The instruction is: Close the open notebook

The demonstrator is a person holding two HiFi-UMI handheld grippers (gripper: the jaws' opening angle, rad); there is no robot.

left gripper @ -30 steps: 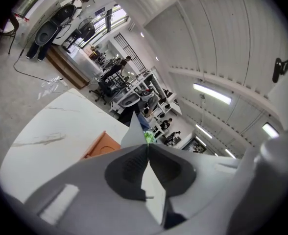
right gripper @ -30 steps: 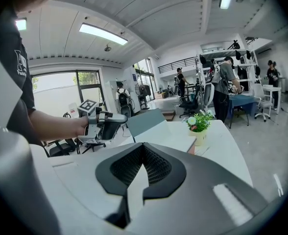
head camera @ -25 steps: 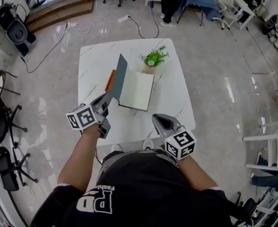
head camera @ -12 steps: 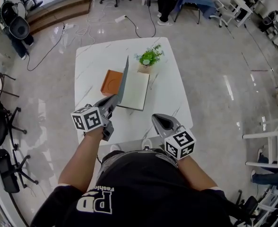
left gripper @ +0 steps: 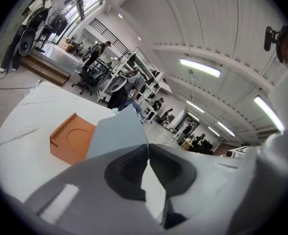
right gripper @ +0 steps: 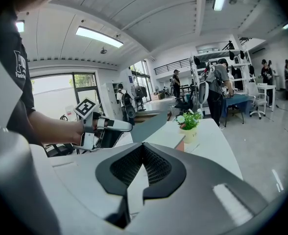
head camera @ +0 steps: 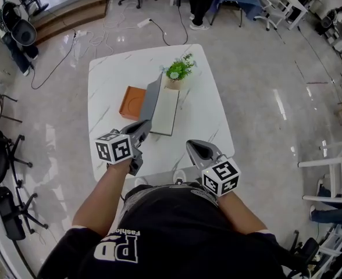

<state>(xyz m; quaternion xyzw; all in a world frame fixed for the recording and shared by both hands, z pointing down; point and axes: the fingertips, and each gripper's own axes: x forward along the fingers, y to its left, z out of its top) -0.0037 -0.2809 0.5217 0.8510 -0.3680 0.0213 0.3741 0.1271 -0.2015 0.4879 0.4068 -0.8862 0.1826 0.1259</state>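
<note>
The notebook lies mid-table with its white page facing up. Its grey cover stands tilted over that page, partly lowered. My left gripper is shut on the cover's near lower corner. In the left gripper view the cover rises just beyond the closed jaws of my left gripper. My right gripper hovers at the table's near edge, right of the notebook, shut with nothing in it. In the right gripper view, past my right gripper, the slanted cover shows in the left gripper's hold.
An orange square tray lies left of the notebook, and shows as an orange tray in the left gripper view. A small potted plant stands behind the notebook. The white marble table is small; chairs, cables and people surround it on the floor.
My left gripper has swung the grey cover from leaning left to tilting right over the page, which uncovered the orange tray. The right gripper has stayed put.
</note>
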